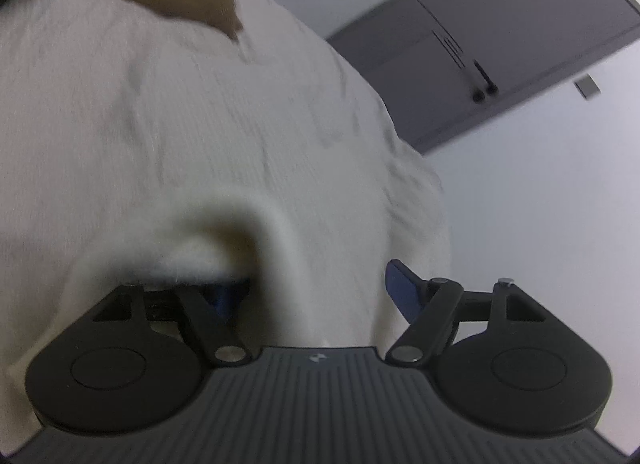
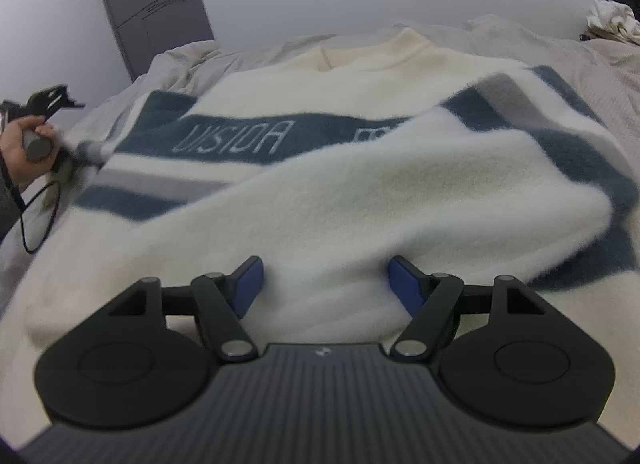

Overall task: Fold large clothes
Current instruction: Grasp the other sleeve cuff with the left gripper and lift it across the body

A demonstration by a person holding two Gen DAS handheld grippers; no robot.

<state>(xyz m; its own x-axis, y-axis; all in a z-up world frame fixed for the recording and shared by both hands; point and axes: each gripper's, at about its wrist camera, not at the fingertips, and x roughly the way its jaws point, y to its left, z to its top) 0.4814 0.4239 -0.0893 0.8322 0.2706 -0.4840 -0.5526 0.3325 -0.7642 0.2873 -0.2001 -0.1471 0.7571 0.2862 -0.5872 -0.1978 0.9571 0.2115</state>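
Blue fingers [image 2: 250, 284] of the right gripper [image 2: 326, 284] stand apart, a sweater [image 2: 320, 192] sleeve fold lying between them. Left gripper [image 1: 320, 288] fingers [image 1: 402, 290] also spread, white knit draped between and over them. Sweater body spreads on the bed [image 2: 600, 76] ahead.

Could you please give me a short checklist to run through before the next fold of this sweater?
1. Right gripper jaws open around the folded sleeve: ok.
2. Left gripper grip on the sweater: cannot tell, fabric covers one finger.
3. Sweater lying on the bed, collar away: ok.
4. Cable off the fabric: not ok, it lies at the sweater's edge.
5. Sweater flat: not ok, it is bunched.
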